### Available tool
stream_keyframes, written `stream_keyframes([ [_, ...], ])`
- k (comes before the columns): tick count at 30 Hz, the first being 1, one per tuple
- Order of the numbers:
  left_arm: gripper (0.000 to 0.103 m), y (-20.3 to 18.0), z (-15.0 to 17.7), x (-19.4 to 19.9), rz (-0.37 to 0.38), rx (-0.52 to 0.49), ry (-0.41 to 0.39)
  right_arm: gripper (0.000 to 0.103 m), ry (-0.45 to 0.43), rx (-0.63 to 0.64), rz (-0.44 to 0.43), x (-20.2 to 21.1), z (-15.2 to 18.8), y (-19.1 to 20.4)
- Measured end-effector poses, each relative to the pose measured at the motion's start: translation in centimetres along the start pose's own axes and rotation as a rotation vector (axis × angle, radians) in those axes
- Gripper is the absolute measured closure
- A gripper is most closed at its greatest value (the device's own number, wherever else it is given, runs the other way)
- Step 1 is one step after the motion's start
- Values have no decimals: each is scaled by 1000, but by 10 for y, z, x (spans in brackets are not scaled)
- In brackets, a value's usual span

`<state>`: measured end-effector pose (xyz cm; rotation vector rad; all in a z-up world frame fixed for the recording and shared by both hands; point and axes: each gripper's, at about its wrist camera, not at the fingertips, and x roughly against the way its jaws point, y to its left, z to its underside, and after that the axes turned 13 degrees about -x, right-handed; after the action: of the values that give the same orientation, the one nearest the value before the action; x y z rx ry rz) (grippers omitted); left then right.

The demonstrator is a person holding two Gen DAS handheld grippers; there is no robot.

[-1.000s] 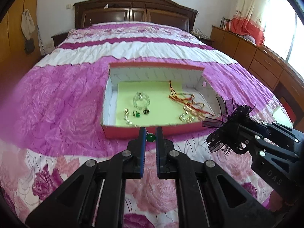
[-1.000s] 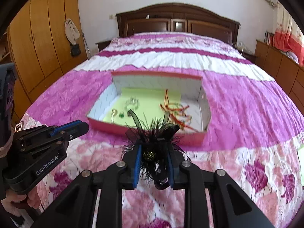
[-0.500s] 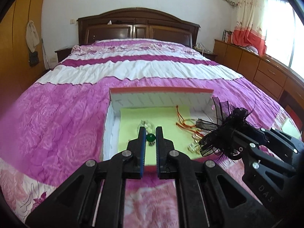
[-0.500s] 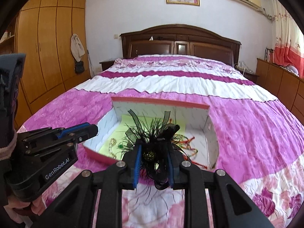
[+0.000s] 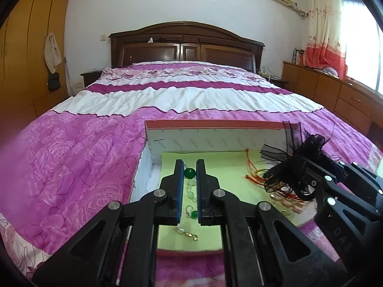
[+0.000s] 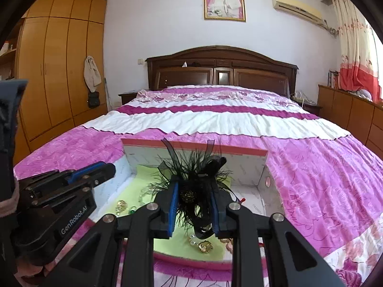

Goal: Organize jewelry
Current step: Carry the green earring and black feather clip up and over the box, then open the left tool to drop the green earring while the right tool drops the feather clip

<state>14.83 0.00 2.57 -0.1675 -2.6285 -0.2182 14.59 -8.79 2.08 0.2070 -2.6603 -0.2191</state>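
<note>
A red-rimmed cardboard box (image 5: 215, 141) with a light green liner (image 5: 215, 165) lies open on the bed. My left gripper (image 5: 189, 167) is shut on a green bead earring (image 5: 189, 173) and holds it over the box's left part. My right gripper (image 6: 194, 186) is shut on a black feather hair clip (image 6: 191, 174), over the box's middle; this clip (image 5: 294, 167) also shows at right in the left wrist view. Red string bracelets (image 5: 253, 177), a clear bead bracelet (image 5: 190, 191), another green earring (image 5: 194, 214) and a gold piece (image 5: 189, 234) lie on the liner.
The box sits on a pink and white bedspread (image 5: 83, 155). A dark wooden headboard (image 5: 186, 45) stands at the far end. Wooden wardrobes (image 6: 52, 76) line the left wall and a low cabinet (image 5: 335, 100) the right. Gold pieces (image 6: 205, 246) lie near the box's front edge.
Both grippers have moved forward from in front of the box to over its inside, still holding the green earring and the black feather clip.
</note>
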Motion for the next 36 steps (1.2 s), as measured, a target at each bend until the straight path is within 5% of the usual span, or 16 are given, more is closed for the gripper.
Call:
stream_keyframes([
  [16, 102, -2, 14, -36, -16, 33, 80, 78, 46, -27, 62, -43, 15, -14],
  [20, 100, -2, 16, -40, -8, 44, 104, 73, 81, -29, 57, -50, 17, -16],
  [24, 88, 1, 18, -42, -11, 63, 120, 65, 85, -22, 51, -50, 18, -14],
  [36, 84, 5, 12, -25, -6, 71, 100, 58, 73, -47, 33, -37, 12, -15],
])
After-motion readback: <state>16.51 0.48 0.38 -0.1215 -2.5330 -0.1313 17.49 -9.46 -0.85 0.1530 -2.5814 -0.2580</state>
